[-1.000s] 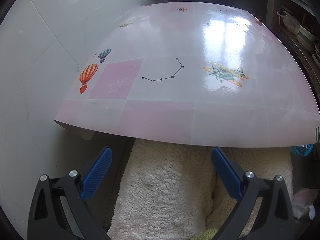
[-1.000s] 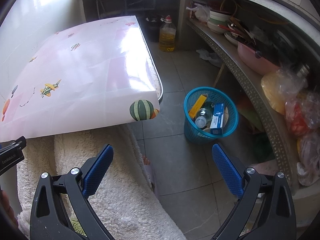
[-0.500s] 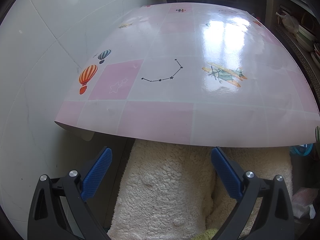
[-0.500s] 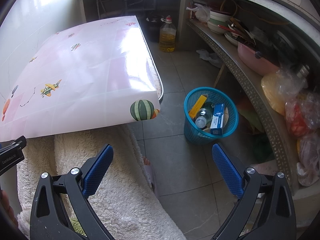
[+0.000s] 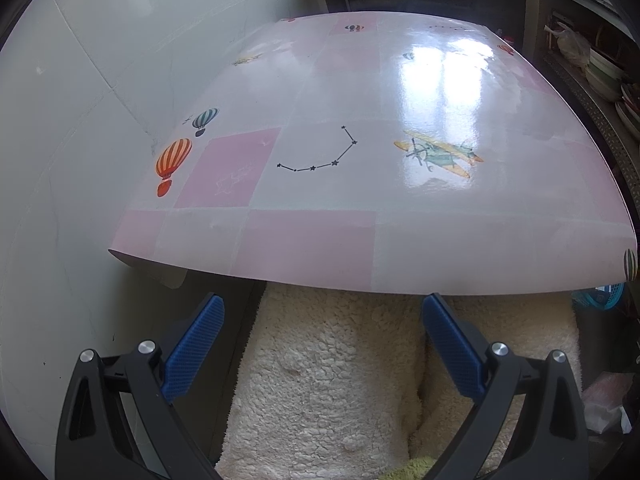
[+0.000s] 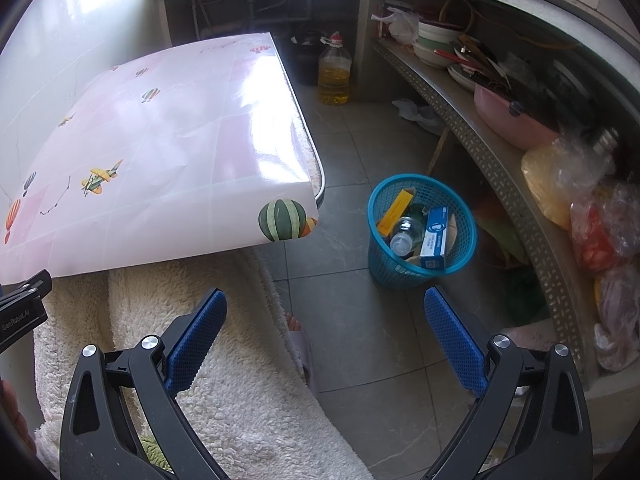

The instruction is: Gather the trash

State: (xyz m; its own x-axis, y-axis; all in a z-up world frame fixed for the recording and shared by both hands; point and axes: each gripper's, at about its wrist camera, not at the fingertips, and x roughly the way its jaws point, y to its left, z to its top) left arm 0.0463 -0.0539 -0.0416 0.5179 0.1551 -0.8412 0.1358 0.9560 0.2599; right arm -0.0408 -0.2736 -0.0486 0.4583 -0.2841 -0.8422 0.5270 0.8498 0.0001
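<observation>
Left gripper (image 5: 322,316) and right gripper (image 6: 325,312) both released, level before the table (image 5: 312,240).

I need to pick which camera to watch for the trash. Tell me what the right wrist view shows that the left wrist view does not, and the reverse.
Only the right wrist view shows inside the blue basket: a clear bottle, a blue-and-white box and a yellow box. It also shows the oil jug and the floor. Only the left wrist view shows the constellation print clearly and the wall beside the table. Both show the pink table cover, the fleece garment and open, empty fingers.
</observation>
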